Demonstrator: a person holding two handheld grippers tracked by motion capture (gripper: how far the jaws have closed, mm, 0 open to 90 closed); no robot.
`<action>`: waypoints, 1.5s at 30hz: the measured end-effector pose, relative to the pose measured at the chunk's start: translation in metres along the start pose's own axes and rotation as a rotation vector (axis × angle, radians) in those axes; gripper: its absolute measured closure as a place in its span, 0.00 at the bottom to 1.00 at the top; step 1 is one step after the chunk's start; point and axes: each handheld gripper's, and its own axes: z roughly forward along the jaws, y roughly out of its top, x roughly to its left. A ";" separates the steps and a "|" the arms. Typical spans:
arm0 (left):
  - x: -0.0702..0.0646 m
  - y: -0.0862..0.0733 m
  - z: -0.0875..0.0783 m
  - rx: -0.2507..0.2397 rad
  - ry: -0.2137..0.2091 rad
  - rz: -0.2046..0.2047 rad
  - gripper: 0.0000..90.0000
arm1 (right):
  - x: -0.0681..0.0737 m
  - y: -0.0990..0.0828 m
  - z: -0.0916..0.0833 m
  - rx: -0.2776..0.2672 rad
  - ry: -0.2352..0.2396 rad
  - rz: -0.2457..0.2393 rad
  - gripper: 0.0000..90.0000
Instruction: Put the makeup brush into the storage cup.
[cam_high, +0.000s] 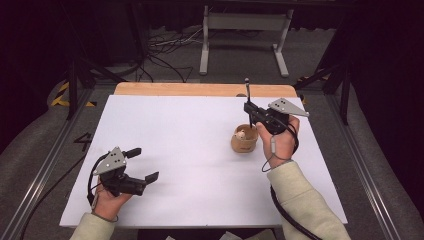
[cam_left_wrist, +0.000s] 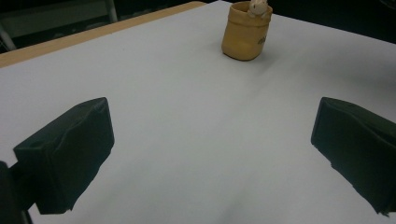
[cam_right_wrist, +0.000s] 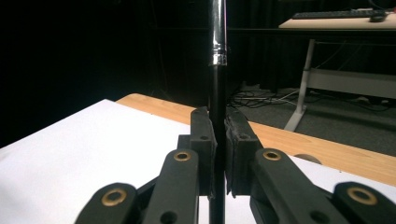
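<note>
Pen (cam_high: 247, 90): slim, black, with a chrome band; it stands upright, clamped low on its barrel, its top well above the tool. Held plumb, it looks lined up to go point-down into the pot.
Right tool (cam_right_wrist: 219, 154): pads pressed tight on the pen from both sides, no gap left. It hangs over the far right part of the worktop, just behind and right of the pot. Gripping low leaves most of the length free above, though the point below the pads is hidden in the right gripper view.
Pot (cam_high: 244, 138): small, tan, soft-sided, rim rolled over, standing upright right of the worktop's middle. A pale little item sits at its mouth; what it is cannot be told. Its open mouth faces up, so a straight drop from above would serve.
Left tool (cam_high: 134, 165): jaws spread wide, nothing between them, low over the near left corner of the worktop. It points across toward the pot, seemingly parked clear of the work yet ready to steady the pot if needed.
Worktop (cam_high: 175, 145): white sheet over a wooden top whose far edge shows bare; the plain surface keeps the pot easy to pick out.
Risk: the soft pot may tip if the pen catches its rim.
</note>
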 end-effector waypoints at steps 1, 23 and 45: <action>0.000 0.000 0.000 -0.001 0.000 0.000 0.00 | -0.001 -0.001 0.000 -0.003 -0.003 0.008 0.93; 0.001 0.000 -0.002 -0.019 0.009 0.000 0.00 | -0.009 -0.029 0.011 0.017 -0.015 0.049 0.93; 0.001 -0.002 0.001 -0.010 0.001 -0.010 0.00 | -0.020 -0.056 0.018 0.063 -0.044 0.061 0.93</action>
